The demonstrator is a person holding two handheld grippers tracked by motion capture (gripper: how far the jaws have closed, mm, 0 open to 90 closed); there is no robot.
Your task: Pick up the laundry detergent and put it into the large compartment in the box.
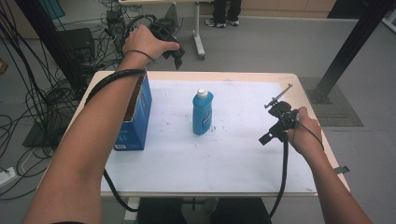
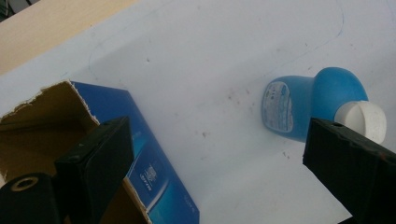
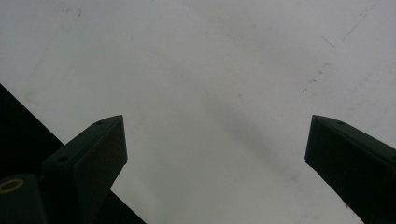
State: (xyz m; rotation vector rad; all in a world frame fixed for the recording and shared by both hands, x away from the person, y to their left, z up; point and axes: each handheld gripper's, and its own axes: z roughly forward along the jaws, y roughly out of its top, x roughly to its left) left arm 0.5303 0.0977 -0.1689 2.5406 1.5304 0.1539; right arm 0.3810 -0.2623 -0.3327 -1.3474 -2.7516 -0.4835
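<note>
1. The blue cardboard box [image 1: 135, 114] stands on the white sheet [image 1: 233, 158] at the table's [image 1: 322, 140] left side, well to the left of the blue bottle [image 1: 202, 113]. Its torn top is open, and in the left gripper view the brown inside of the box [image 2: 42, 126] shows below the camera.
2. The left gripper [image 1: 173, 52] hangs in the air above the far left edge of the table, beyond the box and up-left of the bottle. The left hand [image 1: 147, 43] wraps its handle, and its cable runs down along the forearm, past the box.
3. In the left gripper view, the left gripper [image 2: 212, 154] has its jaws spread wide, with nothing between them. One jaw sits over the box's open top, the other just beside the bottle's cap [image 2: 364, 119].
4. The bottle stands upright near the middle of the sheet, white cap on top, label [image 2: 279, 106] facing the left gripper's camera. It touches neither gripper and stands apart from the box.
5. The right gripper [image 1: 270, 134] rests low over the sheet, well to the right of the bottle, in the right hand [image 1: 306, 133]. Its jaws point towards the bottle's side of the table.
6. In the right gripper view, the right gripper [image 3: 215, 149] also stands wide open and empty, bare sheet [image 3: 210, 70] showing between its jaws.
</note>
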